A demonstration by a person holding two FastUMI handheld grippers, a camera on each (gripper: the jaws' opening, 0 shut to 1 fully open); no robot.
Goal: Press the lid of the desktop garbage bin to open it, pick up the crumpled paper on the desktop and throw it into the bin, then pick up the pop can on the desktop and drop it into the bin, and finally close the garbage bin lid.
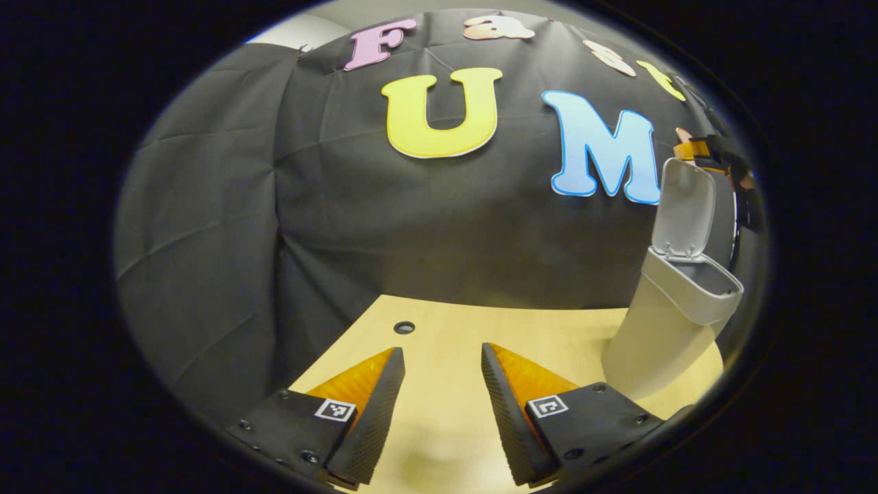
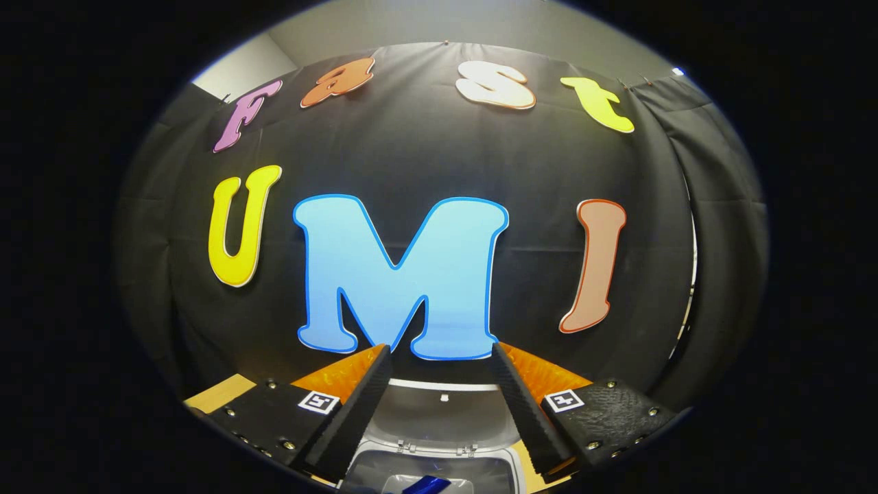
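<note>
One desktop garbage bin [image 1: 669,322] stands on the wooden desktop [image 1: 439,329], its lid [image 1: 682,209] tipped up and open. In the right gripper view, one blue object [image 2: 425,485], probably the pop can, lies inside the bin. Above the bin, the right gripper [image 2: 439,384] hovers with fingers spread, empty. To the bin's left, the left gripper [image 1: 442,384] is parted too, holding nothing.

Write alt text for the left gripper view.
A tall, pale grey plastic desktop bin stands at the right on a light wooden table, its hinged lid raised upright. The left gripper hovers open over bare tabletop, nothing between its fingers.
</note>
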